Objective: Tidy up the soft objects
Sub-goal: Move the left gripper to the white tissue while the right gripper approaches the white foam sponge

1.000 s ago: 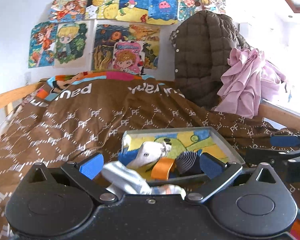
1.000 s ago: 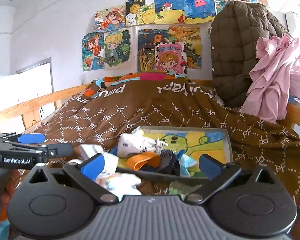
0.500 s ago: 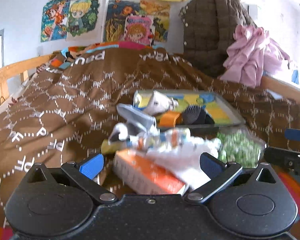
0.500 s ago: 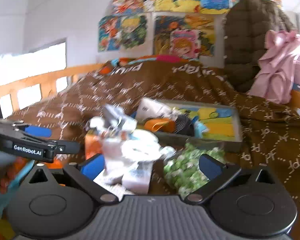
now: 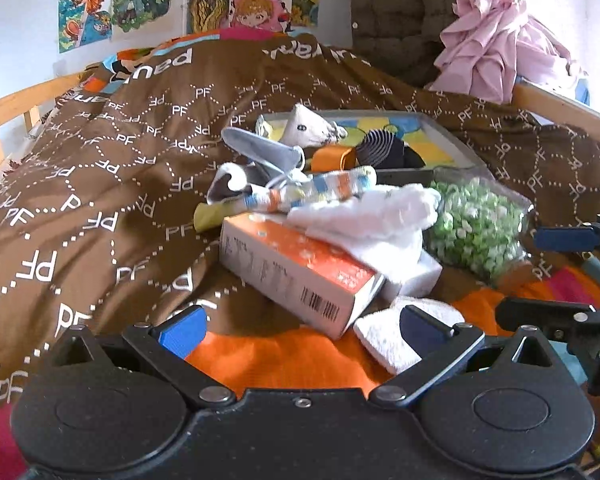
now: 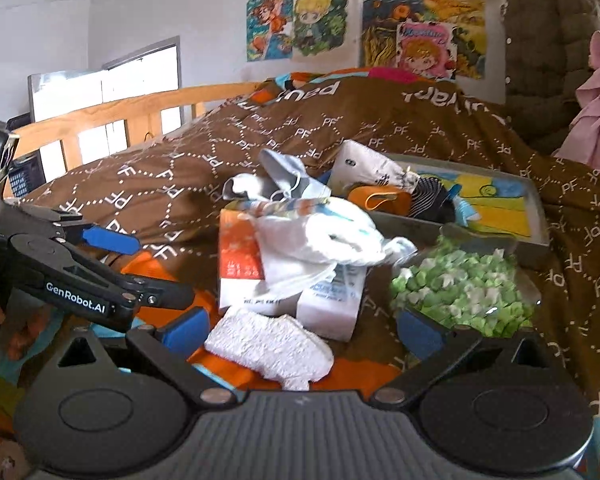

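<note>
Lowest in both views, the left tongs (image 5: 300, 326) and right tongs (image 6: 301, 326) stand apart, holding nothing. Just beyond, at centre frame on the bed, a white sponge (image 6: 270, 348) lies beside an orange box (image 5: 300, 270) under loose white cloth (image 5: 373, 216) and a striped sock (image 5: 319, 192). Pulling the cloth could tip the box or drag the sock. Further up, the tray (image 5: 451, 144) already holds soft pieces.
</note>
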Tool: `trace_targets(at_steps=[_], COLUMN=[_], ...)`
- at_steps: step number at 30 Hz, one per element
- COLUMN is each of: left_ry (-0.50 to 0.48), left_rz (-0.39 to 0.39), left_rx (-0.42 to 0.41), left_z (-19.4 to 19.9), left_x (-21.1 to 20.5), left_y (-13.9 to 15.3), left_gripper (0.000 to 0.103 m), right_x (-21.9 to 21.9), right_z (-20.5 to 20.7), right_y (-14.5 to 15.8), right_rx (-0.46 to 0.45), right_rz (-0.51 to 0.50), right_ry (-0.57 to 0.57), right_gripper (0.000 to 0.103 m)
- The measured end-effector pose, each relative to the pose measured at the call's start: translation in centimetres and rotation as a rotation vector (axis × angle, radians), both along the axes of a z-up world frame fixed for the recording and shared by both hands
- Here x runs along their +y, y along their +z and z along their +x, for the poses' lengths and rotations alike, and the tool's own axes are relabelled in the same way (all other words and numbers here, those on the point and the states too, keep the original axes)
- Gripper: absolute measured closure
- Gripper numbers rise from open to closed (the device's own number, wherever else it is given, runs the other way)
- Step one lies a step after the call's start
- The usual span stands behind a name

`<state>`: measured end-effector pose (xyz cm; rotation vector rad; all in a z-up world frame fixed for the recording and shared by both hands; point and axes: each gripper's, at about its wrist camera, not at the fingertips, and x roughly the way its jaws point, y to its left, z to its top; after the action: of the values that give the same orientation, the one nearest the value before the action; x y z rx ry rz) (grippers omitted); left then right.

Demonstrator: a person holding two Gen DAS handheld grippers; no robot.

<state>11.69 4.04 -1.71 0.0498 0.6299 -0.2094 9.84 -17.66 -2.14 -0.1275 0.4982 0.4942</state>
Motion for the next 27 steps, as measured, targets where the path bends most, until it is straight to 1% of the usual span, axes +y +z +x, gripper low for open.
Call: trace_targets(at_steps=[4,7,10,16,23,27], left_ry=[-0.002,-0.004,-0.015,-0.050,-0.117,-0.165], left_rz=[0.018,0.045,0.081,0.110,0.128,0.139], left_rx=[0.013,0.021,0.018,0.008,-0.005,-0.012], left_z=[-0.2,-0.3,-0.3,-0.1,1.0,2.1], left_x=[-0.2,-0.3,-0.5,-0.8,-1.7,-2.8], left_y=[-0.3,-0.5,-0.4,0.0,0.6,1.0], left_gripper=[0.001,0.001,0.001,0.001,0.001,0.001], right_x=[0.2,0.4,0.6,0.8,0.6,0.5], right_z=[0.2,0.4,0.5,1.1,2.2,2.8], right_y=[-0.3,-0.6,-1.0,-1.8,-3.0,-3.7], right_rx=[0.022,0.031,0.043,0.080,0.131,0.159], right_rz=[-0.007,-0.016,-0.023,-0.035,-0.022,-0.025], right_ry=[0.007,0.011,0.014,0.014,0.017,0.018], right_gripper=[0.000,0.000,0.000,0.000,0.002,0.006])
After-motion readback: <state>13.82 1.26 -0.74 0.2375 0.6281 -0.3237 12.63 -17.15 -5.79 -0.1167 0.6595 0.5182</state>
